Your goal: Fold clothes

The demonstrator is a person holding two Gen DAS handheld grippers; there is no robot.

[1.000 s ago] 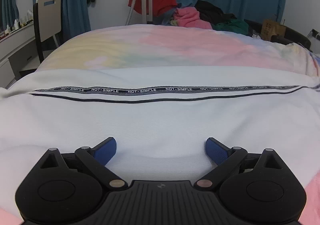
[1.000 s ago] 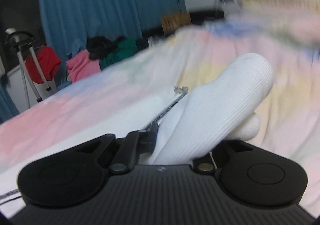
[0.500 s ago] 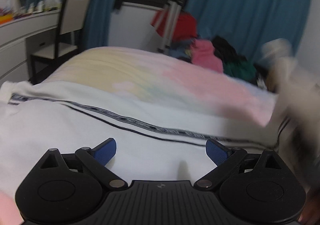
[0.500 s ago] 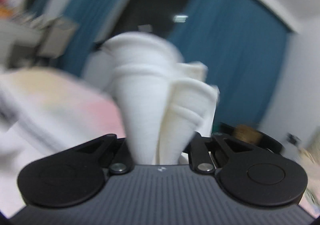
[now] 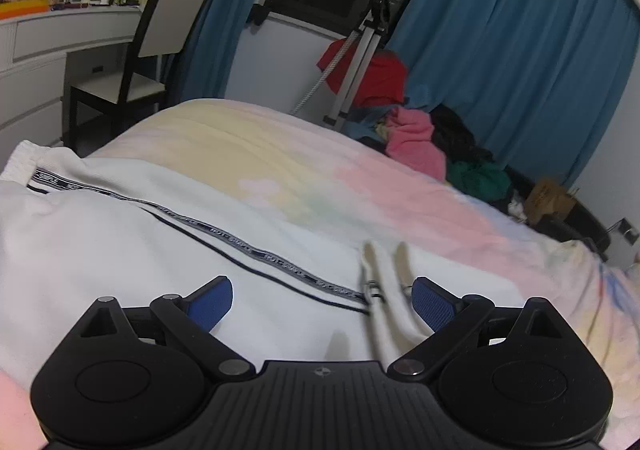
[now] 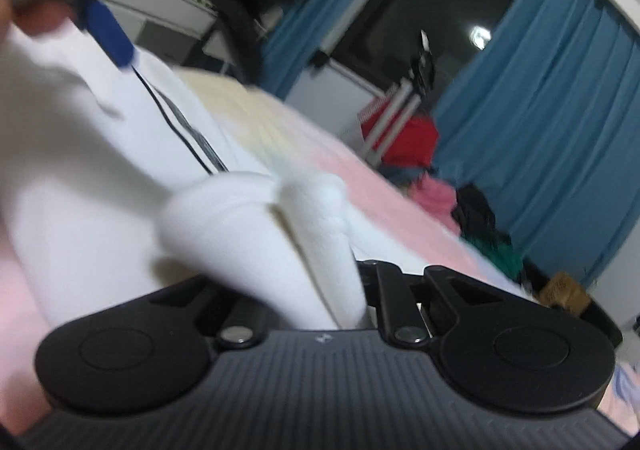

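A white garment (image 5: 120,250) with a black lettered stripe (image 5: 224,232) lies spread on the bed. My left gripper (image 5: 322,304) hovers over it, open, with nothing between its blue pads (image 5: 210,302). A blurred white fold (image 5: 384,290) shows beside the right pad. In the right wrist view my right gripper (image 6: 320,266) is shut on a bunched white ribbed end of the garment (image 6: 256,226), which hides its fingertips. The rest of the garment (image 6: 80,154) stretches to the left, where one blue pad (image 6: 110,36) of the left gripper and a hand (image 6: 28,10) show.
The bed has a pastel pink and yellow blanket (image 5: 360,186). Behind it stand a chair (image 5: 156,38), a white desk (image 5: 48,42), a tripod (image 5: 360,50) and a pile of clothes (image 5: 416,138) against blue curtains. A cardboard box (image 5: 548,198) sits far right.
My right gripper swung across the bed to the left and rolled, carrying the white ribbed end with it. My left gripper rose and rolled, so the stripe now runs slantwise.
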